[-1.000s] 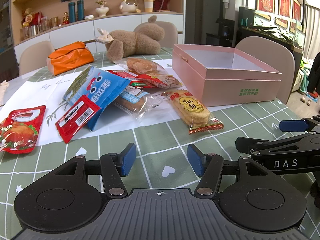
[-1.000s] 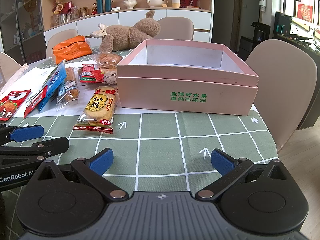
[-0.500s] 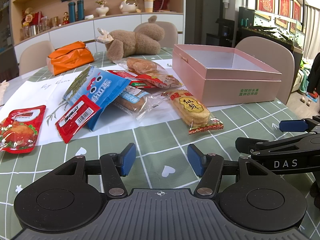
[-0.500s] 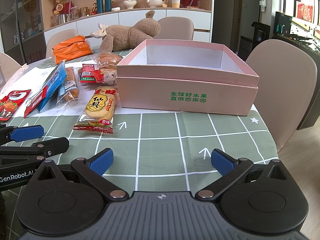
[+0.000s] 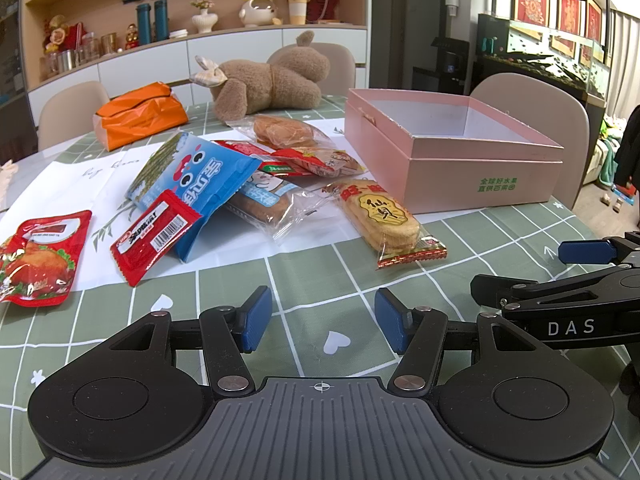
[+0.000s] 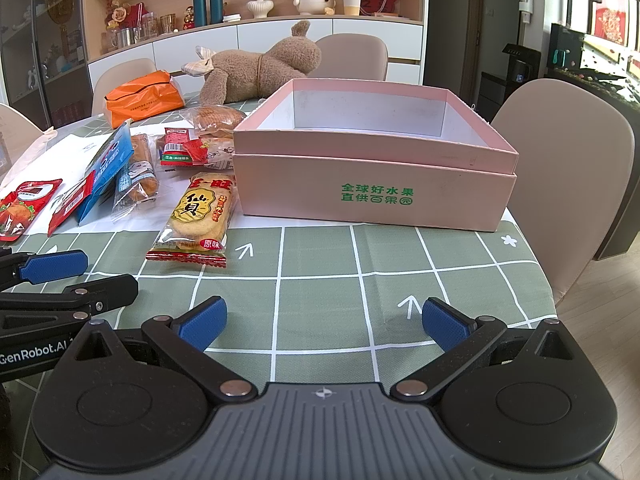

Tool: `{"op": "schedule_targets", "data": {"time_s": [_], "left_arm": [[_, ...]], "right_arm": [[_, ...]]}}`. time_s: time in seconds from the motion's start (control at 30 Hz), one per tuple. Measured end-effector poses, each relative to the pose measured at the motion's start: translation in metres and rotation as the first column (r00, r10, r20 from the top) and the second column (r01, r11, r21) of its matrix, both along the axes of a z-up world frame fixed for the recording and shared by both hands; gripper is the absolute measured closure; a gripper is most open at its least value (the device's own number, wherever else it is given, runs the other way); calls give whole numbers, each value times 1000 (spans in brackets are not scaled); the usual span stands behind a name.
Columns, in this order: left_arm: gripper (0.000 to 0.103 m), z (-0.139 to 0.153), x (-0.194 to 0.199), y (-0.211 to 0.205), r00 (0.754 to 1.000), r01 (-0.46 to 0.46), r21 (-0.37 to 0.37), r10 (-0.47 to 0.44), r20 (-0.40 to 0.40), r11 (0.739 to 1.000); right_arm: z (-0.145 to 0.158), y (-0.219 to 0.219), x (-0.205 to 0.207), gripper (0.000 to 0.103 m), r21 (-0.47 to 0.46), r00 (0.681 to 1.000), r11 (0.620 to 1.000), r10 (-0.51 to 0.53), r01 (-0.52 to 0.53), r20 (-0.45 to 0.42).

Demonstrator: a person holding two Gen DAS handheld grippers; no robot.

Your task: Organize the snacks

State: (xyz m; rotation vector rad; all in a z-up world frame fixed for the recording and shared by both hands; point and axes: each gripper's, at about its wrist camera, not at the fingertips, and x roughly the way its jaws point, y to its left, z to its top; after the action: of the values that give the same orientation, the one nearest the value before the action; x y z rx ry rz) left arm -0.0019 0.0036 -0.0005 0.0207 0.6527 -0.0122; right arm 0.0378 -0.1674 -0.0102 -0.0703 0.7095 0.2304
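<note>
My left jaws [image 5: 323, 318] stand partly apart with nothing between them, hovering over the green checked table [image 5: 460, 240]. My right jaws [image 6: 323, 322] are spread wider, also with nothing in them, over bare cloth.

Ahead of the left jaws and a little to their right lies the rice cracker pack [image 5: 385, 219], the nearest snack; from the right jaws it sits ahead and to the left [image 6: 197, 216]. Further ahead and left of the left jaws is a heap: a blue bag [image 5: 200, 184] resting on a clear-wrapped cake [image 5: 264, 204], a small red sachet [image 5: 155, 236] leaning on the bag, and 1 red chicken pouch [image 5: 38, 258] far left. The pink box [image 6: 372, 184] stands straight ahead of the right jaws, open-topped, with the cracker pack just beside its left end.
</note>
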Motion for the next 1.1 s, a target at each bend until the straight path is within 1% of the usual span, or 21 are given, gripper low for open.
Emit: {"op": "schedule_targets", "data": {"time_s": [1.03, 1.1], "left_arm": [[40, 0, 0, 0, 1000, 0, -1, 0, 0, 1000], [42, 0, 0, 1, 1000, 0, -7, 0, 1, 1000]], "right_arm": [[1, -1, 1, 0, 1, 1000, 1000, 1, -1, 0], [3, -2, 2, 0, -4, 1000, 1000, 12, -12, -18]]}}
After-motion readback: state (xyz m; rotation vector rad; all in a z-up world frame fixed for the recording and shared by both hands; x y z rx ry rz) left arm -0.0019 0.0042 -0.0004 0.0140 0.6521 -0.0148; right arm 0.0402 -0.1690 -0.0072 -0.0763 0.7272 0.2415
